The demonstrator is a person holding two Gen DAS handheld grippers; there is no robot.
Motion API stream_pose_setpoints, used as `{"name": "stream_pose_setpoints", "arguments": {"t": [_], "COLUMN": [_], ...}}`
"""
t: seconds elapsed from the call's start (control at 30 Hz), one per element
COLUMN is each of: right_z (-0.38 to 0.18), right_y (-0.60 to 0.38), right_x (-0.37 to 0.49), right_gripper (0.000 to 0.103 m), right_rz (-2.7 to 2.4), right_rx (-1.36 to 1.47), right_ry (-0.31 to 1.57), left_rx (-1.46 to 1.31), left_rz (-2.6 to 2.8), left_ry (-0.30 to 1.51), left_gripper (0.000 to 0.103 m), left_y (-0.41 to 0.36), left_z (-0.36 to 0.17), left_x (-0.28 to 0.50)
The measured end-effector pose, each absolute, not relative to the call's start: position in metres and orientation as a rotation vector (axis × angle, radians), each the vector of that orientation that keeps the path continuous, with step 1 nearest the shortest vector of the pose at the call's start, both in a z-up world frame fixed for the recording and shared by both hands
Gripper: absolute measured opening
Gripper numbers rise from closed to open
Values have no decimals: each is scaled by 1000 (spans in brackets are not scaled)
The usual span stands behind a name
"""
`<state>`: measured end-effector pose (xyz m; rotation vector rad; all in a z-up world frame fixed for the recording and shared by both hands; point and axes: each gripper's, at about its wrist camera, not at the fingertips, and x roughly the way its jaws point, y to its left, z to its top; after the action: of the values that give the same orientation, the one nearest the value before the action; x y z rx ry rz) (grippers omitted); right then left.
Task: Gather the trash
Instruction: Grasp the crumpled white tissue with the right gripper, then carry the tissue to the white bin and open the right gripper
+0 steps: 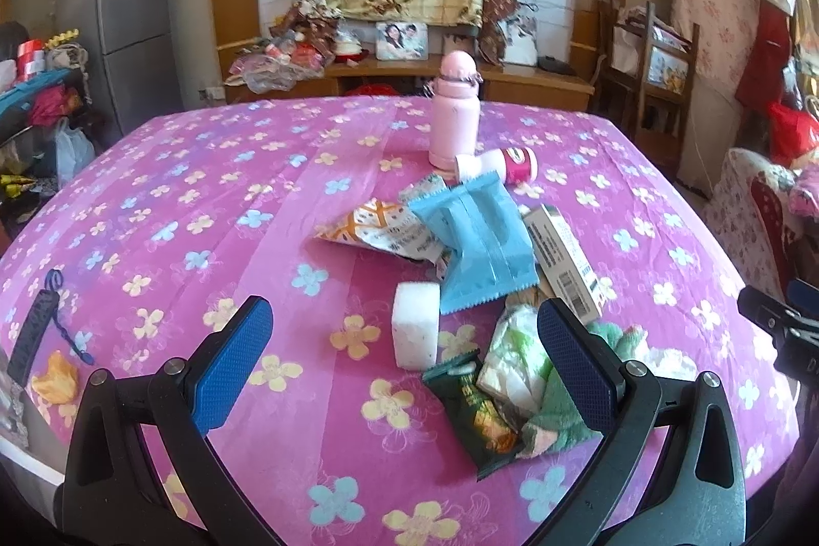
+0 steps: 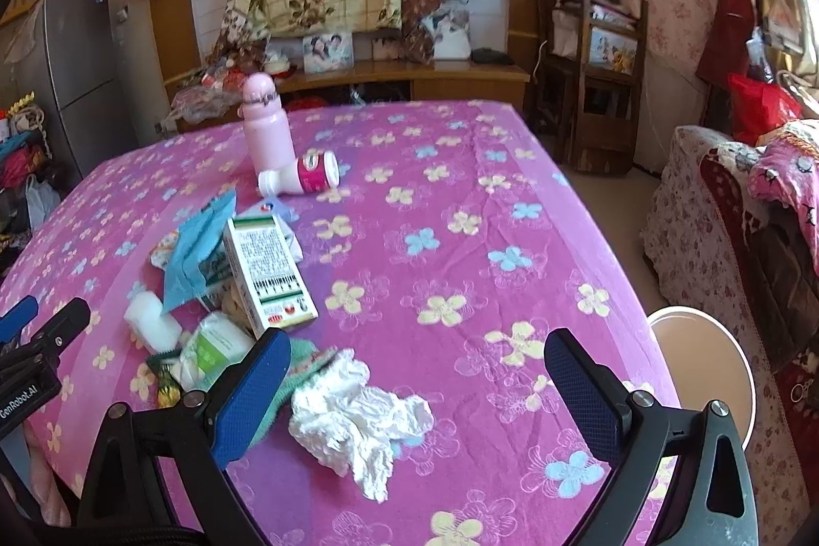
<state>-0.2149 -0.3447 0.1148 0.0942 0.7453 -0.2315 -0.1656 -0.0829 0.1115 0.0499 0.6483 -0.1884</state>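
**Trash heaped mid-bench, both claws wide and empty**

Trash lies in a loose pile on the pink flowered bench: a blue wrapper, a white block, a dark green packet, a printed carton and a crumpled white tissue. The left claw hovers spread wide, with the block and green packet showing between its fingers. The right claw gapes too, the tissue between its fingers, untouched. Behind the pile, a pink bottle stands upright.
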Motion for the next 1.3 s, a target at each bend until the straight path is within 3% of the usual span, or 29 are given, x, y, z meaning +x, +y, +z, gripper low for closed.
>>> {"name": "stream_pose_setpoints", "arguments": {"t": [0.4,0.63,0.67,0.7,0.73,0.87,0.9,0.97,1.03,1.3], "right_z": [51,20,20,21,20,22,26,38,45,75], "right_y": [-366,-355,-354,-353,-353,-358,-364,-380,-391,-455], "right_x": [-209,-184,-183,-183,-182,-189,-194,-204,-212,-251], "right_gripper": [96,67,60,43,34,20,20,20,20,19], "right_rz": [-57,70,68,77,94,76,65,50,27,-84], "right_rx": [128,243,229,224,229,208,221,240,236,250], "right_ry": [969,1026,990,974,977,956,942,908,882,803], "left_rx": [138,152,169,191,211,282,301,339,360,255], "left_rz": [-414,-520,-526,-528,-529,-562,-563,-580,-584,-677], "left_ry": [821,869,873,876,877,885,886,907,961,1008], "left_gripper": [103,103,103,103,103,101,98,64,43,39], "left_y": [-96,-129,-135,-141,-146,-172,-178,-191,-202,-219], "left_z": [88,83,82,81,79,70,67,59,49,76], "left_x": [-167,-166,-166,-165,-165,-165,-165,-163,-158,-157]}}
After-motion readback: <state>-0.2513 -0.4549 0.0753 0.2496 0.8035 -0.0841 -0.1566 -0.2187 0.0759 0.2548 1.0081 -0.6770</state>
